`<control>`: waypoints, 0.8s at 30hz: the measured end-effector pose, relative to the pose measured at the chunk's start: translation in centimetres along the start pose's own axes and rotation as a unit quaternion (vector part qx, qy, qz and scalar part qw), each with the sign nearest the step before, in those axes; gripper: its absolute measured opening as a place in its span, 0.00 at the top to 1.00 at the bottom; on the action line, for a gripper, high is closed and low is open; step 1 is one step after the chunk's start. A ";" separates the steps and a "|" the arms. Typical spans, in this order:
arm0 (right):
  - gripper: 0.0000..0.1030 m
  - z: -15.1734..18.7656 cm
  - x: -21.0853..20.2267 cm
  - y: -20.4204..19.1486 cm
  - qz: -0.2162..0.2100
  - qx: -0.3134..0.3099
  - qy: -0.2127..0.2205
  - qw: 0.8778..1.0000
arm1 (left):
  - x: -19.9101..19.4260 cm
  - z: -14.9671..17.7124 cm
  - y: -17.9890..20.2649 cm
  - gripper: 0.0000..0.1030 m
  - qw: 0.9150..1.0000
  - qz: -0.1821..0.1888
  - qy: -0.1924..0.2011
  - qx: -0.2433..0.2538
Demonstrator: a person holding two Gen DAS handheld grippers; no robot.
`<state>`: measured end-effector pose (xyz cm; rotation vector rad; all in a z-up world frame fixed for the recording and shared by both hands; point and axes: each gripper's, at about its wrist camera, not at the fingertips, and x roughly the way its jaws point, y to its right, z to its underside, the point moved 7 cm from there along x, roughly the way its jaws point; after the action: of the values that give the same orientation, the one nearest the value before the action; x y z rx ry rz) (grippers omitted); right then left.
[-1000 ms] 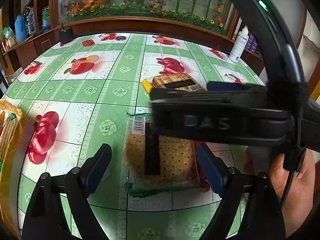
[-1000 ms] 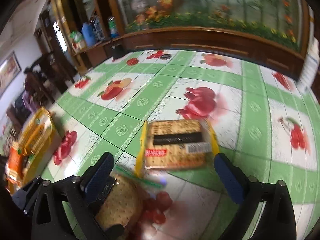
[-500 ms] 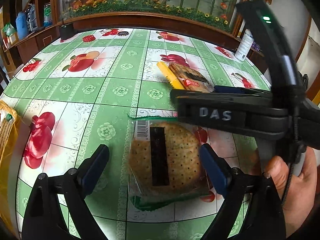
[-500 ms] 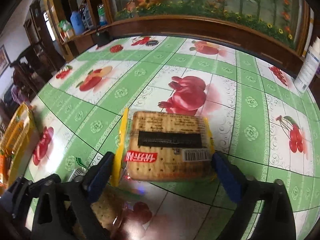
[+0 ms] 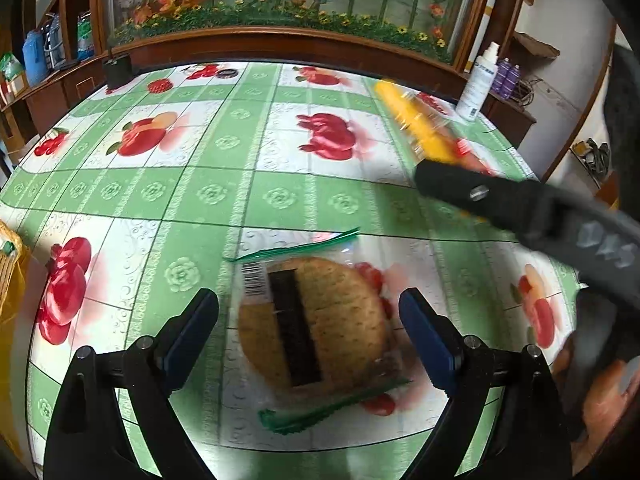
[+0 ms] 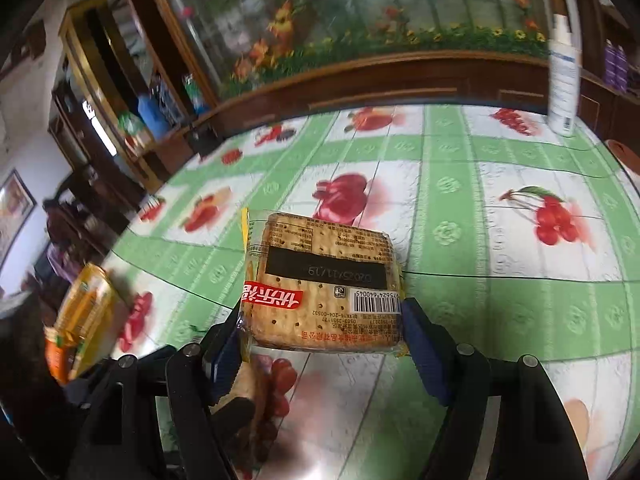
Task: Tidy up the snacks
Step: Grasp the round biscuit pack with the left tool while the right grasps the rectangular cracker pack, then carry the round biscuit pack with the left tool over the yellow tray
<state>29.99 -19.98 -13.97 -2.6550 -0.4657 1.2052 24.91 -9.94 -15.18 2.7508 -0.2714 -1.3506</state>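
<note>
A round cracker pack (image 5: 316, 320) with a black stripe and green edges lies on the fruit-print tablecloth (image 5: 224, 152). My left gripper (image 5: 308, 334) is open, its blue pads on either side of the pack without touching. My right gripper (image 6: 320, 340) is shut on a square cracker pack (image 6: 324, 280) with yellow edge and red label, held above the table. That pack shows blurred in the left wrist view (image 5: 420, 128), with the right gripper's body (image 5: 520, 208) beside it.
A yellow basket (image 6: 84, 316) with snack packs stands at the table's left edge; its rim shows in the left wrist view (image 5: 8, 264). A white spray bottle (image 6: 564, 76) stands at the far right. A dark cup (image 5: 117, 70) is at the far left. A wooden cabinet runs behind.
My right gripper closed on the square cracker pack and lifted it up and to the right. My left gripper stayed open around the round pack.
</note>
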 end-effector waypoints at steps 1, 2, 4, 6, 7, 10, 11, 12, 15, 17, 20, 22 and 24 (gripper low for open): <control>0.27 -0.2 -0.8 0.1 -0.001 0.004 0.008 1.000 | 0.1 0.0 0.2 0.10 1.000 -0.003 0.000 0.003; 0.27 -0.4 -1.8 0.2 -0.002 0.007 0.018 1.000 | 0.5 0.1 0.4 0.10 1.000 -0.013 -0.004 0.007; 0.28 -0.8 -3.4 0.3 -0.004 0.013 0.034 0.999 | 1.4 0.4 0.2 0.10 0.999 -0.028 -0.018 0.006; 0.28 -1.0 -5.0 0.4 -0.004 0.016 0.048 0.999 | 1.8 0.6 0.0 0.10 0.999 -0.050 -0.011 0.013; 0.28 -0.9 -5.4 0.4 -0.007 0.018 0.052 0.998 | 1.8 0.6 -0.1 0.10 0.999 -0.053 -0.008 0.013; 0.28 -0.3 -7.2 0.6 -0.009 0.027 0.065 0.997 | 1.4 0.3 -0.9 0.25 0.999 -0.045 0.007 -0.004; 0.28 0.1 -7.9 0.7 -0.012 0.033 0.070 0.997 | 1.4 0.2 -1.2 0.26 0.999 -0.049 0.009 -0.003; 0.28 0.4 -8.4 0.8 -0.013 0.037 0.074 0.997 | 1.3 0.2 -1.5 0.26 0.999 -0.043 0.009 -0.006; 0.28 1.7 -9.9 1.0 -0.019 0.045 0.085 0.995 | 1.0 0.4 -1.8 0.26 0.999 -0.041 0.010 -0.001; 0.28 2.7 -10.7 1.0 -0.020 0.051 0.091 0.994 | 0.4 0.8 -2.2 0.27 0.999 -0.040 0.014 -0.003; 0.28 3.8 -11.3 0.9 -0.015 0.048 0.099 0.994 | -1.3 1.5 -3.1 0.27 0.998 -0.048 0.029 -0.006; 0.28 4.5 -11.4 0.5 -0.011 0.043 0.102 0.994 | -3.0 2.0 -3.9 0.27 0.997 -0.060 0.045 -0.006; 0.28 5.1 -11.4 -0.2 -0.018 0.038 0.099 0.994 | -5.1 2.6 -5.0 0.27 0.995 -0.076 0.064 -0.006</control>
<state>19.02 -23.63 -9.33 -2.6541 -0.4231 0.9174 20.45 -4.05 -13.42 2.8836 -0.0461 -1.1944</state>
